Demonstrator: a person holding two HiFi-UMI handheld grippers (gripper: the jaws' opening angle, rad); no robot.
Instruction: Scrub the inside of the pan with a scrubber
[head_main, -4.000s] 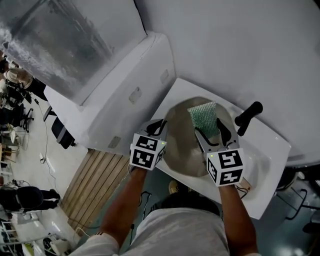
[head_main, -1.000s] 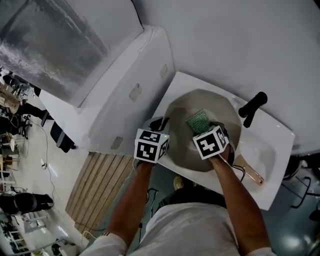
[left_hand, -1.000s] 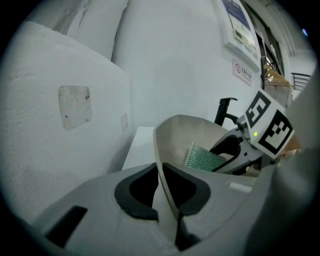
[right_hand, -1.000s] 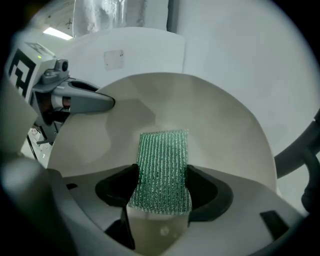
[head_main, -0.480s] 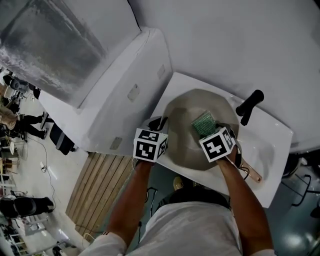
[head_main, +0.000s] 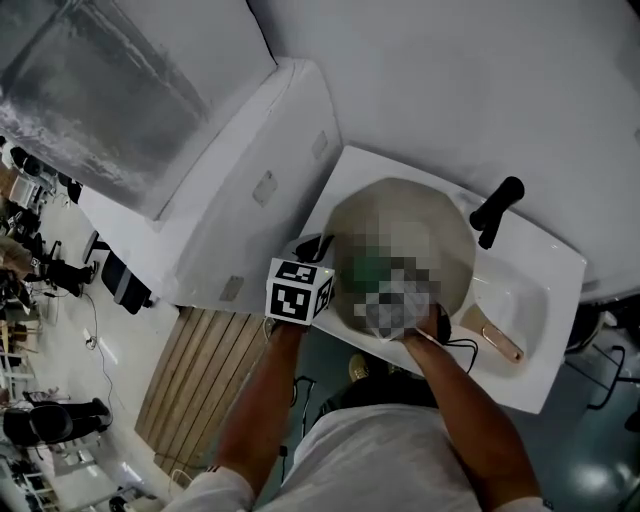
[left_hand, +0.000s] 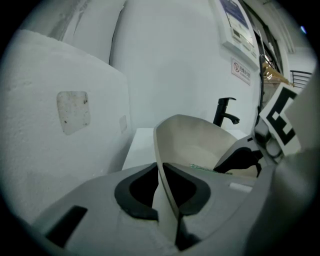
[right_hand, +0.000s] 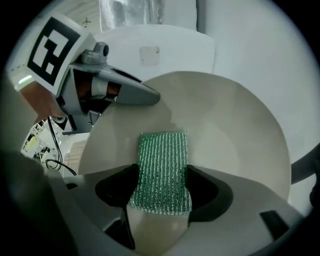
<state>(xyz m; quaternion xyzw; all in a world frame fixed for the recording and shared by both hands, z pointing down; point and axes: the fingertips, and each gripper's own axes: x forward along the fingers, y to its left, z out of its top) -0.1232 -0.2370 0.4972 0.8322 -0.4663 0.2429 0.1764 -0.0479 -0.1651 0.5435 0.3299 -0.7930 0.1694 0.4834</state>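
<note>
White sink (head_main: 545, 300) below a white wall, holding the pan (head_main: 452, 215).
Left gripper (left_hand: 161, 186) jaws, narrow, pinch the pan rim; right gripper (right_hand: 161, 192) jaws hold the green scrubber (right_hand: 162, 160), now drawn from the far side to the near-left floor: scrubbing appears under way.

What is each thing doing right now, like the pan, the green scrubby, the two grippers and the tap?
Pan: in the sink, held by its rim.
Scrubber: gripped, its end against the pan's inside.
Left gripper: shut on the pan's rim.
Right gripper: shut on the scrubber.
Faucet: no water coming out.
</note>
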